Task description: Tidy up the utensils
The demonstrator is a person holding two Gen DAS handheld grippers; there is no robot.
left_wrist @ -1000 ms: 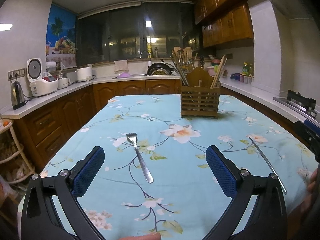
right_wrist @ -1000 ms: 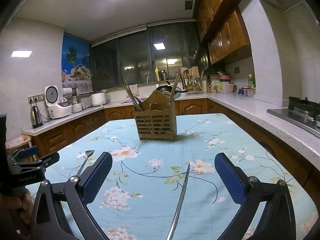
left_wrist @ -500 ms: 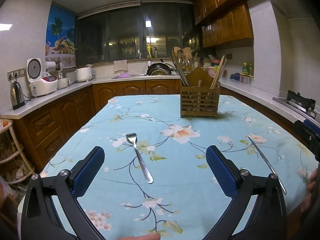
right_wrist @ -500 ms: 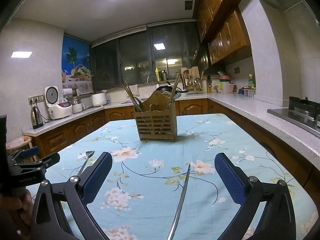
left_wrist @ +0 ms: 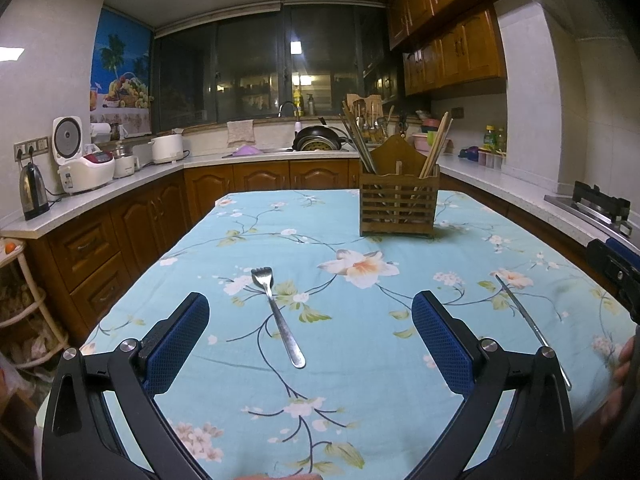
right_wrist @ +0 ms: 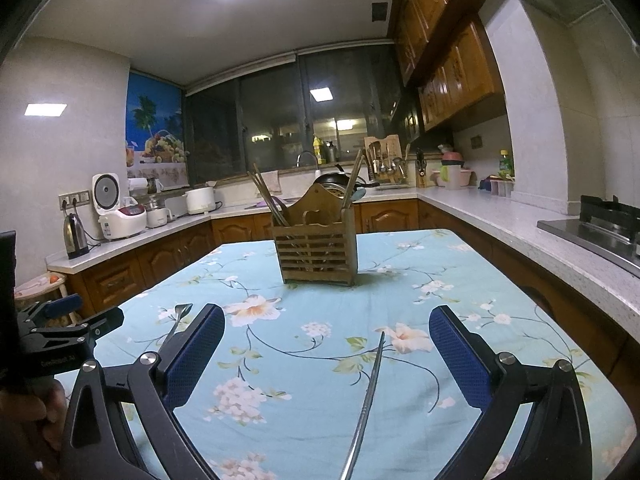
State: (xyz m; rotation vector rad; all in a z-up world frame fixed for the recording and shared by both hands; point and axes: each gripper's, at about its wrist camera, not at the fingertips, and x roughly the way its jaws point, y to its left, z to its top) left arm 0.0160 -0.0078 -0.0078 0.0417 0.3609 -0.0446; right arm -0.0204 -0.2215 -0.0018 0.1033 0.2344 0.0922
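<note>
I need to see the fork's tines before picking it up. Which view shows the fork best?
The left wrist view: the whole fork lies flat on the tablecloth, tines pointing away, handle toward the camera. In the right wrist view only the fork's head and part of its handle show, beside the right hand-held gripper's left finger.

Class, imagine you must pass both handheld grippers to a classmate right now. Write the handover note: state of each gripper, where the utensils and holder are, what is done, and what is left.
Left gripper: open, empty, above the near table edge, with the fork lying flat between its fingers' line of sight.
Right gripper: open, empty, with the thin metal utensil lying flat ahead of it.
Wooden utensil holder: upright at the far end of the floral tablecloth, chopsticks already in it.
Done: nothing picked up from the cloth yet.
Left: grasp the fork and the thin utensil and stand each in the holder.
</note>
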